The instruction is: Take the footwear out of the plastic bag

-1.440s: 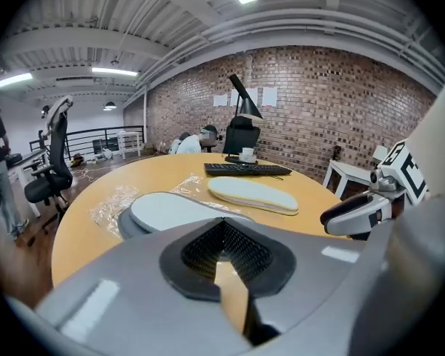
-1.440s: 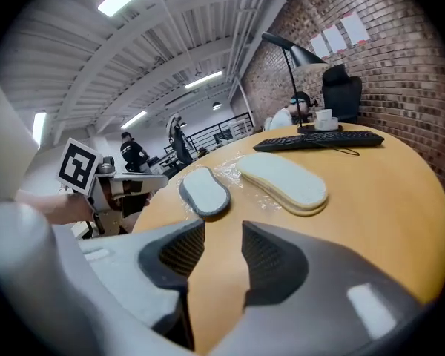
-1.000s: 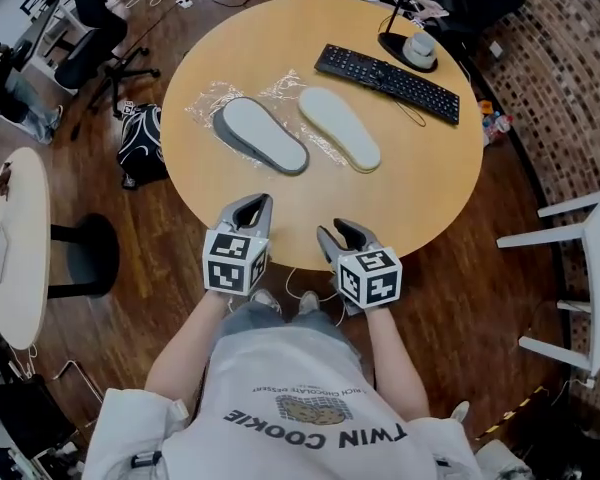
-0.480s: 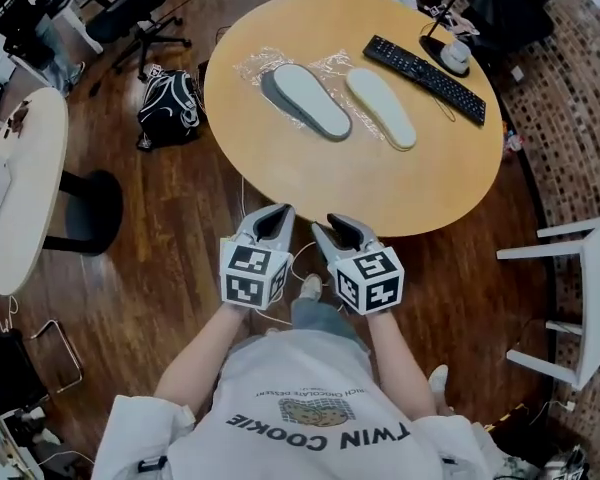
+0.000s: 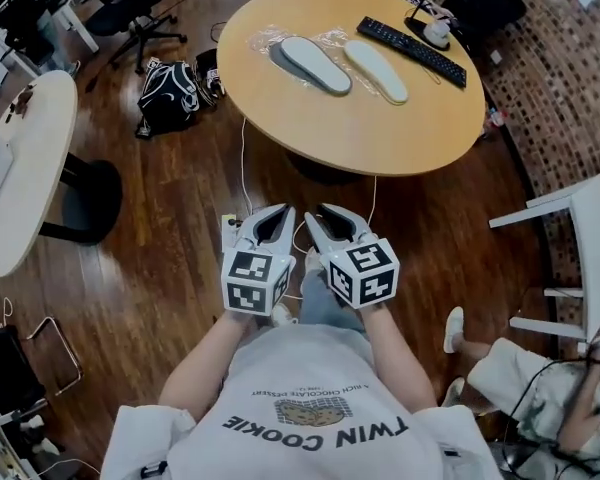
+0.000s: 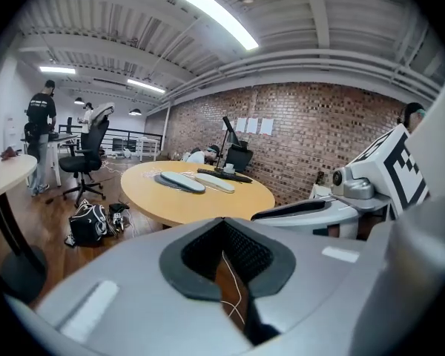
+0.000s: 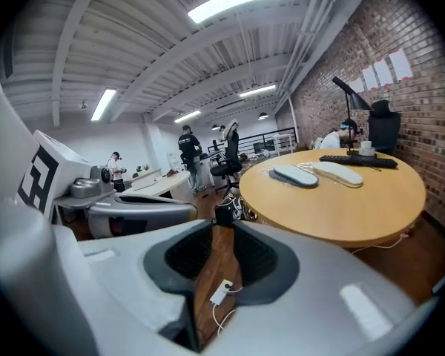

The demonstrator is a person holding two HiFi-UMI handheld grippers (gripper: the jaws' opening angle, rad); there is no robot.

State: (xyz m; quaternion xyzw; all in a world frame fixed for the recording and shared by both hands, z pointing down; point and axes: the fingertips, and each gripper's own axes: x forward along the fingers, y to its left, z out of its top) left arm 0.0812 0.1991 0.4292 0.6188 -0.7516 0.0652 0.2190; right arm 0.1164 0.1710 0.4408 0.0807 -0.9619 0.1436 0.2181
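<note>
Two pieces of footwear lie sole-up on the round wooden table (image 5: 380, 128), far ahead of me: a grey one (image 5: 310, 65) and a paler one (image 5: 375, 71). Crinkled clear plastic bag (image 5: 252, 40) spreads under and around them; I cannot tell whether it still wraps them. They also show small in the left gripper view, grey (image 6: 182, 182) and pale (image 6: 213, 182), and in the right gripper view, grey (image 7: 295, 175) and pale (image 7: 340, 173). My left gripper (image 5: 282, 209) hangs over the floor, shut and empty. My right gripper (image 5: 315, 212) is beside it, its jaws closing with nothing between them.
A black keyboard (image 5: 412, 52) and a lamp base (image 5: 435, 34) sit at the table's far right. A black backpack (image 5: 168, 101) lies on the wood floor at left, beside a white table (image 5: 20, 168). A white chair (image 5: 580, 228) and a seated person (image 5: 525, 383) are right.
I have backed away from the table, so both grippers now hang over the floor instead of at the table edge. They have drawn closer together, and the right jaws have narrowed.
</note>
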